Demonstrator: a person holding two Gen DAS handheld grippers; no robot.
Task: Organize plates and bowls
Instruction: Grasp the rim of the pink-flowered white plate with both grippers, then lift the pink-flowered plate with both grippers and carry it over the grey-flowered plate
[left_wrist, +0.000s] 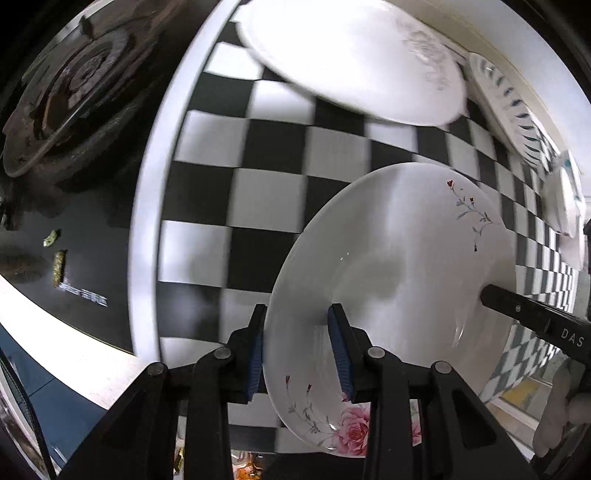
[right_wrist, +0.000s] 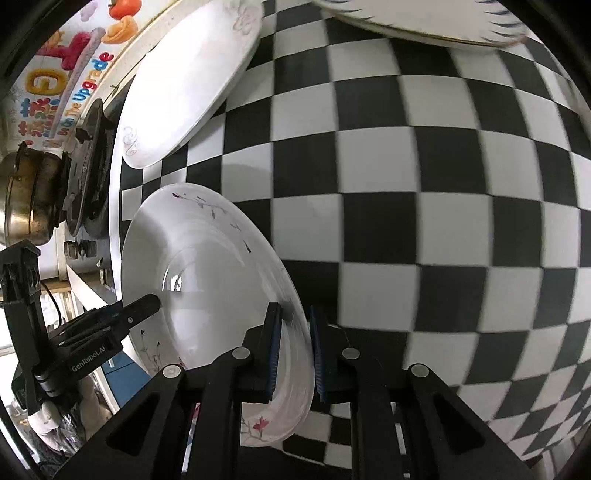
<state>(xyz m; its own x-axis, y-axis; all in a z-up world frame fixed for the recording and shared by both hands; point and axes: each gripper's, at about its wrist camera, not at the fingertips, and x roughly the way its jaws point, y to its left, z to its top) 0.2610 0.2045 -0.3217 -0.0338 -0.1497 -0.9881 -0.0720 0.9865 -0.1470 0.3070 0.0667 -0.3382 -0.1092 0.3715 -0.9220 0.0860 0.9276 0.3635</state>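
Observation:
A white plate with pink flower prints (left_wrist: 406, 266) is held above the black-and-white checkered cloth (left_wrist: 258, 184). My left gripper (left_wrist: 298, 325) is shut on its near rim. My right gripper (right_wrist: 293, 325) is shut on the same plate (right_wrist: 207, 280) at the opposite rim. Each gripper shows in the other's view, the right one (left_wrist: 491, 293) and the left one (right_wrist: 151, 301). A plain white plate (left_wrist: 351, 59) lies on the cloth further off; it also shows in the right wrist view (right_wrist: 184, 85). A blue-edged plate (left_wrist: 513, 107) lies at the far side (right_wrist: 424, 22).
A black gas stove with a burner (left_wrist: 74, 92) borders the cloth on the left. A metal pot (right_wrist: 29, 199) sits on the stove. Another white dish (left_wrist: 565, 206) lies at the cloth's right edge.

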